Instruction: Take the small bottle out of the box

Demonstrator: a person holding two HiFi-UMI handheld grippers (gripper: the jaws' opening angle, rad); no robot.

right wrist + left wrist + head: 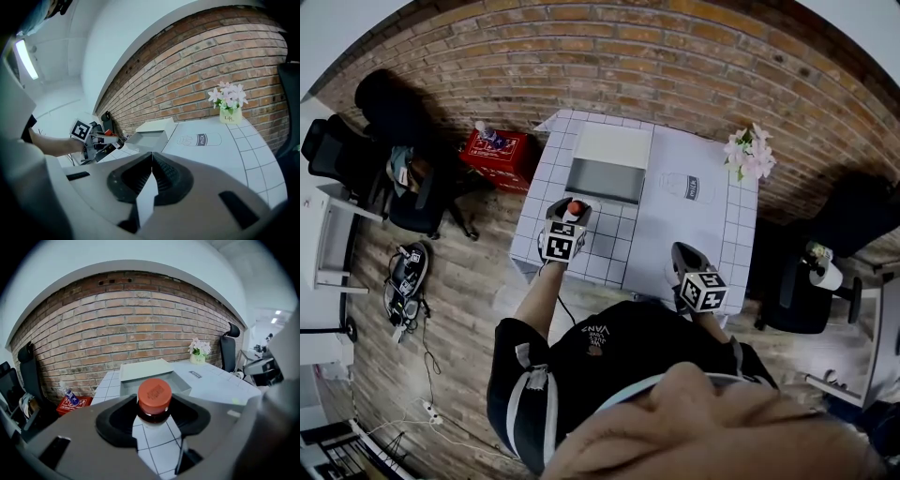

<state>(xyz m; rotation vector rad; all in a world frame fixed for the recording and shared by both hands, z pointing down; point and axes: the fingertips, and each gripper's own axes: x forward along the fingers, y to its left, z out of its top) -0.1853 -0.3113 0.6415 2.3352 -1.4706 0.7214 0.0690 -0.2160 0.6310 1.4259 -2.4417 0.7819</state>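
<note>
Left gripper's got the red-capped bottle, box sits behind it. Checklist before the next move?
1. Grip: left gripper jaws closed on the bottle just below its cap: ok.
2. Bottle upright, cap up: ok.
3. Bottle clear of the box, which lies beyond it: ok.
4. Bare table below for a set-down: ok.
5. Right gripper jaws shut, empty, off to the side: ok.
6. Gap between bottle base and table: cannot tell.

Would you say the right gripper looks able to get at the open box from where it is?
Probably yes: only bare tabletop lies between the right gripper and the box. The left gripper, shut on the small bottle, sits by the box's front left, off that path. The right jaws are shut.
</note>
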